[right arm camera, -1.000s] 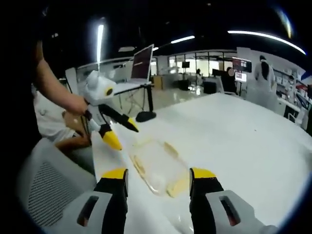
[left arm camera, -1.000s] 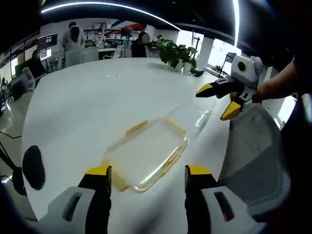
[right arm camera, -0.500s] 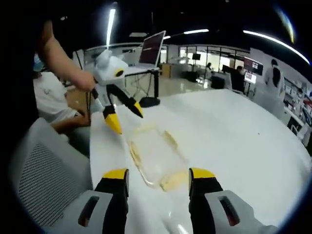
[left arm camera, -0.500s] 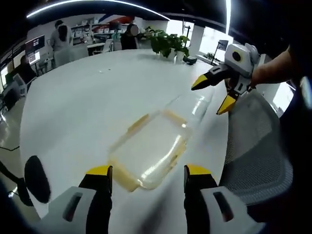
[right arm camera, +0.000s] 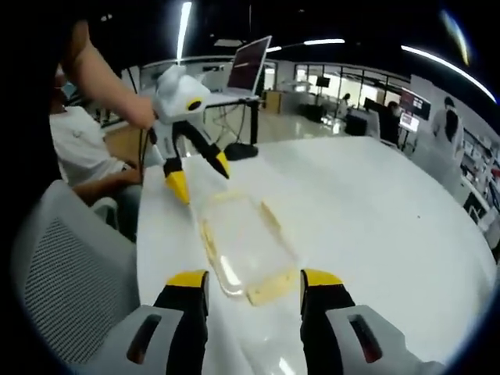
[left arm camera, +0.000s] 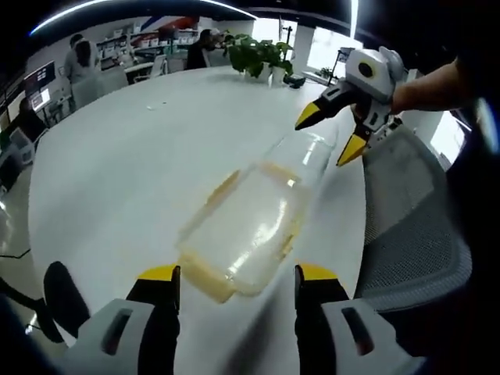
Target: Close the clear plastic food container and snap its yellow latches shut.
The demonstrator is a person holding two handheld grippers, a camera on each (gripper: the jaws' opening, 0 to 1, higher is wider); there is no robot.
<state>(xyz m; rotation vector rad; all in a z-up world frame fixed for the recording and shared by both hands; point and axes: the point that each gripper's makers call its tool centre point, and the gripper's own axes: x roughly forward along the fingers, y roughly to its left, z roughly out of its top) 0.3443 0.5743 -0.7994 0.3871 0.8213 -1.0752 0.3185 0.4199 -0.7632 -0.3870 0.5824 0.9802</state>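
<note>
Container: clear food container point(left arm camera: 244, 234) lies mid-frame on your white table point(left arm camera: 117, 172).
Your left gripper point(left arm camera: 234, 280): jaws apart, bottom of frame.
Your right gripper point(left arm camera: 328, 134): jaws apart, upper right.

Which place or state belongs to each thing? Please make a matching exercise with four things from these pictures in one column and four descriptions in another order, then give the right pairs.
Things:
1. food container
2. potted plant
3. mesh chair
4. left gripper

Descriptions:
A. stands at the far edge of the white table
B. open, held over the far end of the container
C. lies on the table, clear with yellow latches
D. stands beside the table edge, grey

Pairs: 1-C, 2-A, 3-D, 4-B
</note>
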